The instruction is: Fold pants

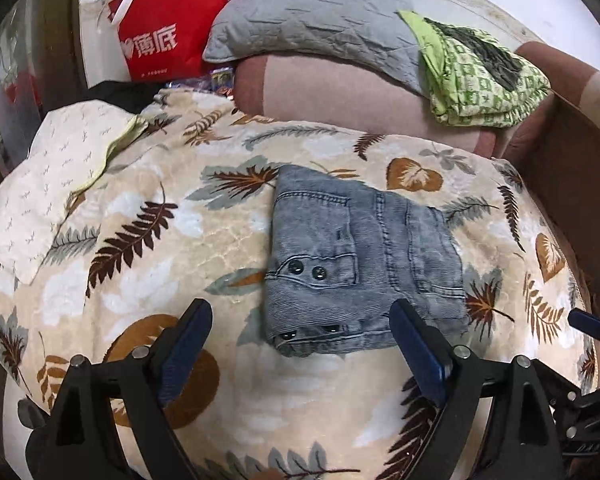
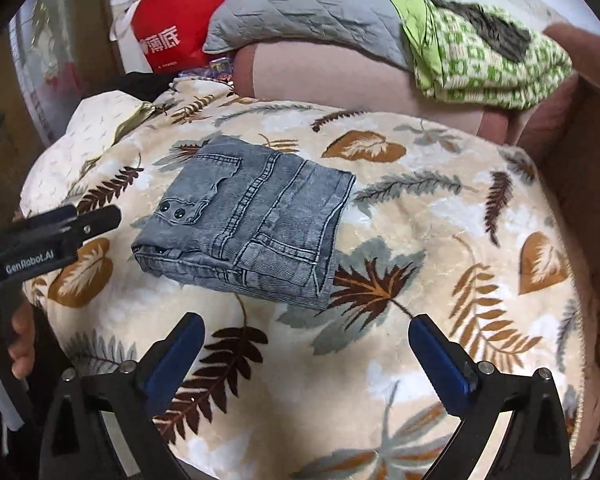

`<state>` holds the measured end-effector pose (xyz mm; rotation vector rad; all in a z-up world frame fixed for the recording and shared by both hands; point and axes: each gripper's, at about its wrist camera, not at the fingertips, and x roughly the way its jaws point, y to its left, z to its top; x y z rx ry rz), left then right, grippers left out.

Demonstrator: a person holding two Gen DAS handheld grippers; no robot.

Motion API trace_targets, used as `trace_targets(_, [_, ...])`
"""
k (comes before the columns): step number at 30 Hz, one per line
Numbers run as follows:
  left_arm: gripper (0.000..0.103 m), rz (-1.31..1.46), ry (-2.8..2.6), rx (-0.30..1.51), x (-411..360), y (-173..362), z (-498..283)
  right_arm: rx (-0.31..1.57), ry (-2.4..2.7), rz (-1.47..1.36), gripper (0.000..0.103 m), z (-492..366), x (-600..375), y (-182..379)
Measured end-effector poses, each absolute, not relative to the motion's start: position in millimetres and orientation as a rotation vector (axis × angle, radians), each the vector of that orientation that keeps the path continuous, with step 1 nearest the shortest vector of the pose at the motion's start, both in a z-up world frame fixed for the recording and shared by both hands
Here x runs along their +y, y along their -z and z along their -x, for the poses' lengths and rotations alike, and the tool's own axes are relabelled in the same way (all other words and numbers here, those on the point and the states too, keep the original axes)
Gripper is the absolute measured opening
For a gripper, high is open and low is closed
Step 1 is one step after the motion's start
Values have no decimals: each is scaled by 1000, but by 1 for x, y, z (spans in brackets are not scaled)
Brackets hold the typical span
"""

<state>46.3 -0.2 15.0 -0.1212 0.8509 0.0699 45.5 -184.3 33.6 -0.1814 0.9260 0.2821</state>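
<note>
Left tool (image 1: 300,328): fingers spread wide, gripping nothing, hovering just short of the near edge of the folded grey-blue corduroy pants (image 1: 360,264). Right tool (image 2: 306,344): fingers likewise spread, empty, nearer than the pants and off their right corner. Pants lie in a compact rectangular bundle, 2 snap buttons on the top face, on the leaf-print fleece blanket (image 1: 148,240). Beyond the pants: brown sofa cushion (image 1: 340,96). On the cushion, a grey quilted pillow (image 1: 320,16) and green patterned folded cloth (image 1: 480,76). Left of the pillow, a red paper bag (image 1: 164,36).
</note>
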Motion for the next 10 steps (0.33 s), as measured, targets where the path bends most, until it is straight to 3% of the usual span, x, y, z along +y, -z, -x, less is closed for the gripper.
trace_targets(1, [98,111,-67,849,-3,-16,-45,921,-279,192,103,-43,-183,-35])
trace_targets(10, [102,69,-5,834,-20,-23,-47,903,-291,180,103,-42,-177,-41])
